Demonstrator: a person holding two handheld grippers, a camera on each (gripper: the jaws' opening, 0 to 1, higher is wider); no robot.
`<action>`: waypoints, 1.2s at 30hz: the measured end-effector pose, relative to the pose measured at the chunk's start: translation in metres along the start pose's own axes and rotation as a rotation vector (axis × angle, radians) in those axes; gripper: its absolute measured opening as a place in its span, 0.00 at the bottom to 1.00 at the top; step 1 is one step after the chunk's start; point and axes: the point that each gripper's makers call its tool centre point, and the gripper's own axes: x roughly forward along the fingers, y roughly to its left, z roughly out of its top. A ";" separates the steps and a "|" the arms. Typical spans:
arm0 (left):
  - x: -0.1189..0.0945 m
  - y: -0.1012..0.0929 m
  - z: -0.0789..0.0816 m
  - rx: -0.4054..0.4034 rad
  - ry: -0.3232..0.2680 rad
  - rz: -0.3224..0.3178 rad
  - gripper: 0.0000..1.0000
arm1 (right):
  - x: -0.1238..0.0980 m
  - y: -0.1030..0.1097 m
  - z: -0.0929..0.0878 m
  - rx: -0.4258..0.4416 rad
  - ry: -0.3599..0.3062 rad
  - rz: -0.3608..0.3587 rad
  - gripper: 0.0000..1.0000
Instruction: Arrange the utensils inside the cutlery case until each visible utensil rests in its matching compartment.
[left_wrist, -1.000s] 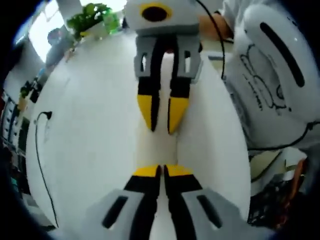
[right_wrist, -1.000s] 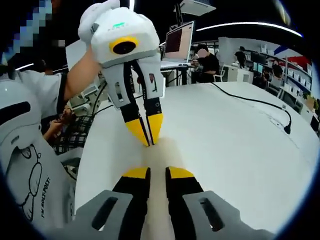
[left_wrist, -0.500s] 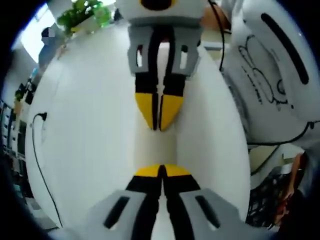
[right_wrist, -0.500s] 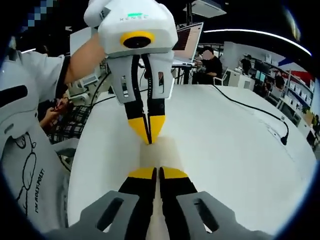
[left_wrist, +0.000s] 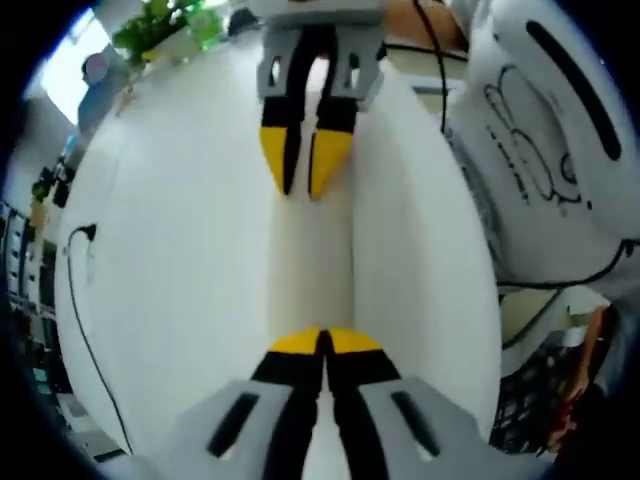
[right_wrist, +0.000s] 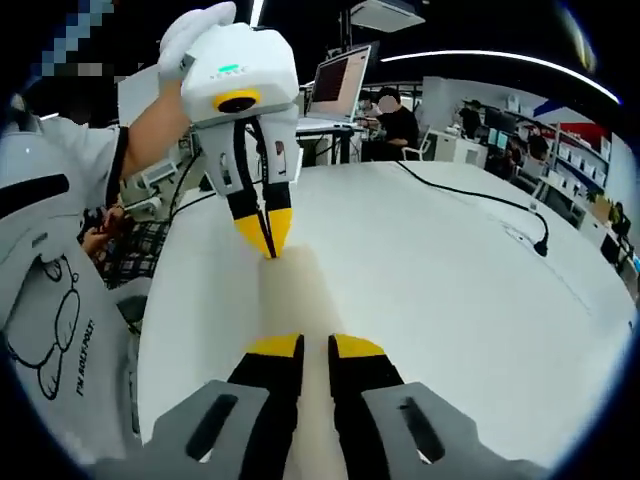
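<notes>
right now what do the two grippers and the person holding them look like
Both grippers match: yellow-tipped black jaws on grey slotted finger mounts. In the right gripper view, the left gripper has a white housing with green lettering. In the left gripper view, the right gripper shows the same grey mounts. The person wears a white shirt with a black cartoon drawing.

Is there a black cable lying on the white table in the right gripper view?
Yes, a black cable runs across the far side of the white table and ends in a plug.

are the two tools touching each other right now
Apart. In the left gripper view, bare white table separates the left tool from the right tool; the right gripper view shows the same gap.
</notes>
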 end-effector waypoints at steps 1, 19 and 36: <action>0.000 0.000 -0.001 -0.002 0.000 -0.001 0.00 | -0.008 -0.003 -0.005 0.019 0.006 -0.009 0.09; -0.008 0.009 -0.005 -0.046 0.034 -0.011 0.01 | -0.053 -0.018 -0.046 0.138 0.035 -0.044 0.00; -0.007 0.008 -0.004 -0.048 0.040 -0.049 0.01 | -0.048 -0.010 -0.043 0.175 0.000 -0.029 0.00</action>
